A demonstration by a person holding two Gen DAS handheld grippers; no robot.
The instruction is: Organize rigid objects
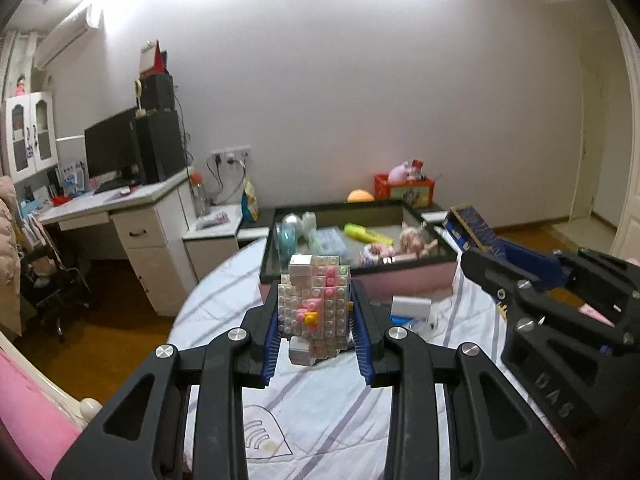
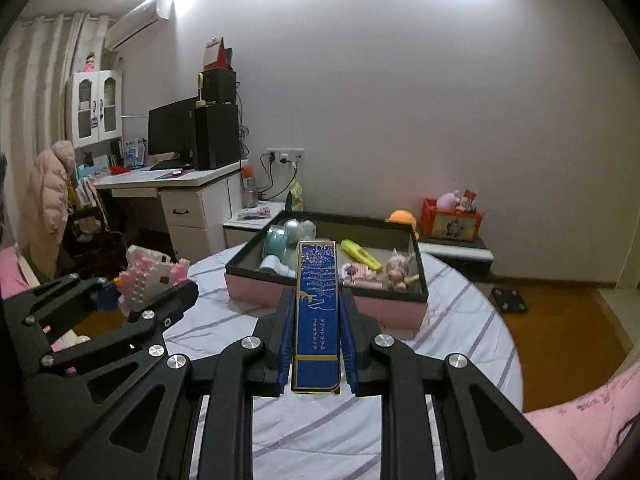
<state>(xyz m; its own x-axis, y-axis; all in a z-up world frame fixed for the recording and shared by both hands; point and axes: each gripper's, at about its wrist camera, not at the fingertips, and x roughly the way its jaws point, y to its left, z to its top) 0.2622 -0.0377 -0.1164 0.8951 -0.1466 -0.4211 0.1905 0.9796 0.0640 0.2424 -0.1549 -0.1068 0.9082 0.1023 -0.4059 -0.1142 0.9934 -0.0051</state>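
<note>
My left gripper (image 1: 316, 300) is shut on a white and pink brick-built figure (image 1: 316, 304) with a yellow beak, held above the round table. In the right wrist view that figure (image 2: 154, 274) shows at the left edge. A long blue box with gold print (image 2: 316, 304) is clamped between the pads of my right gripper (image 2: 316, 300), pointing at the tray. Seen from the left wrist, that blue box (image 1: 476, 232) juts out of the right gripper at the right edge. A shallow pink-walled tray (image 2: 256, 290) with a dark rim stands beyond both grippers.
The tray holds a teal device (image 2: 276, 250), a yellow-green item (image 2: 360, 254), a small doll (image 2: 398, 272) and a pink item (image 2: 360, 274). A white object (image 1: 412, 306) lies on the striped tablecloth (image 1: 320, 408) by the tray. A desk with a monitor (image 1: 112, 148) stands at the left.
</note>
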